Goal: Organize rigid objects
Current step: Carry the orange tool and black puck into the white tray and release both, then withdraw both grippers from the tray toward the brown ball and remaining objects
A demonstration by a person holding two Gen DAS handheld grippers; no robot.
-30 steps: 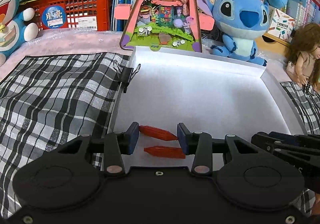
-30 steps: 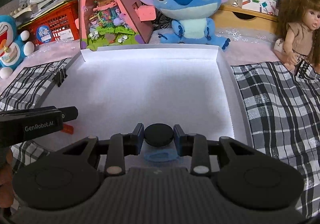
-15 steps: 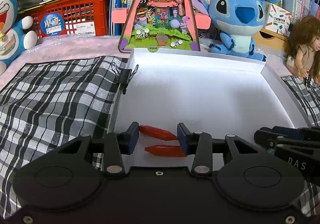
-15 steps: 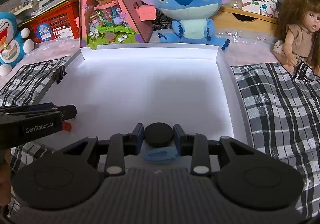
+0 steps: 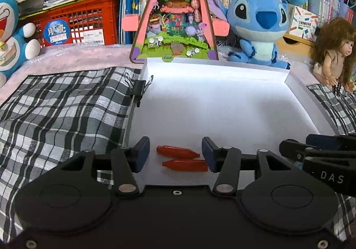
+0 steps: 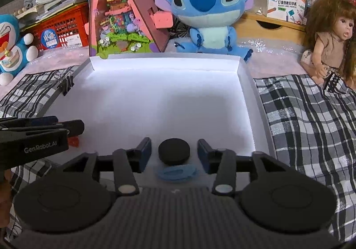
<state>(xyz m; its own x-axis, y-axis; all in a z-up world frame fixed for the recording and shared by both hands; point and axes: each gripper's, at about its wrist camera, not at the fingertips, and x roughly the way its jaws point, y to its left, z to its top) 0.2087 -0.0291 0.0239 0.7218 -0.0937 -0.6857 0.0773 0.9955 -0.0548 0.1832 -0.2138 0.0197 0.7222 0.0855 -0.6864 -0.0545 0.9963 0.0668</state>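
So both grippers were opening at the white tray's (image 6: 247, 75) near edge: left gripper (image 5: 175, 154) off two red pieces (image 5: 178, 152), right gripper (image 6: 174, 152) off a black disc (image 6: 174, 151)

Two red spindle-shaped pieces (image 5: 178, 152) (image 5: 185, 163): translucent, tapered at both ends, lying flat and nearly parallel, just beside each other, on the near floor of the white tray (image 5: 222, 66). Black round puck (image 6: 174, 151): matte, flat on the same tray floor. Blue flat oval piece (image 6: 176, 173): lying just in front of the puck.
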